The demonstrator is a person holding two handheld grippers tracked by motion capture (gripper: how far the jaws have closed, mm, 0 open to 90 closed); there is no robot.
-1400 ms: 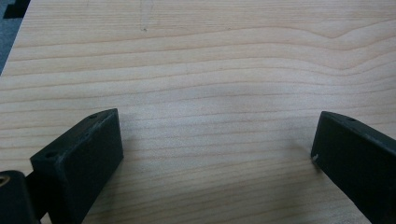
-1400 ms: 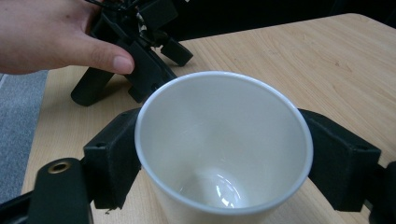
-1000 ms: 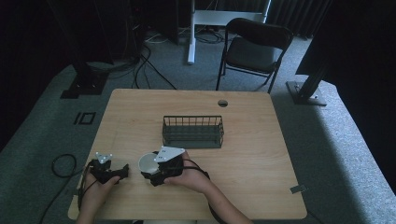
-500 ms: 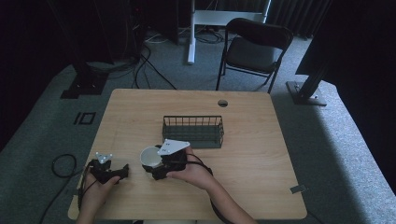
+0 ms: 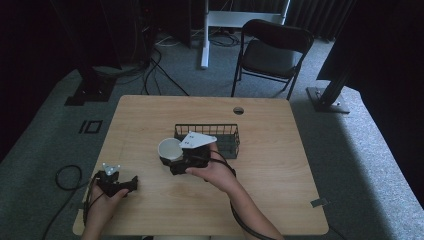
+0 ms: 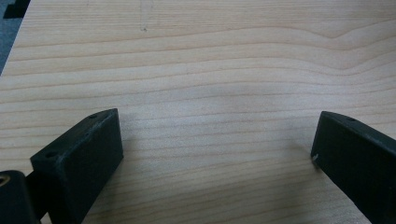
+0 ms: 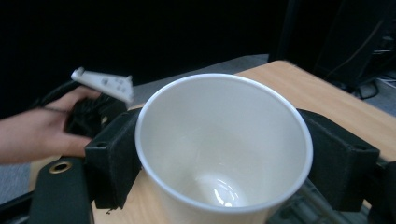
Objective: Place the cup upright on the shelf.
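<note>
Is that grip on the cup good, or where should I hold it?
Judging by both views, keep it: the right gripper has the cup upright with one finger on each opposite side of its wall below the rim. Its round, tapering wall suits a side-on squeeze there.

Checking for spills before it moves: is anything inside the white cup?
Nothing: the white cup, clamped in the right gripper, shows a bare, glossy white bottom. Its underside is hidden.

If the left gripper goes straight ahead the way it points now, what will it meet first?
Probably nothing but the table. The left gripper is open, with bare wood between and ahead of its jaws. From above it points roughly toward the cup in the right gripper, but depth is unclear.
</note>
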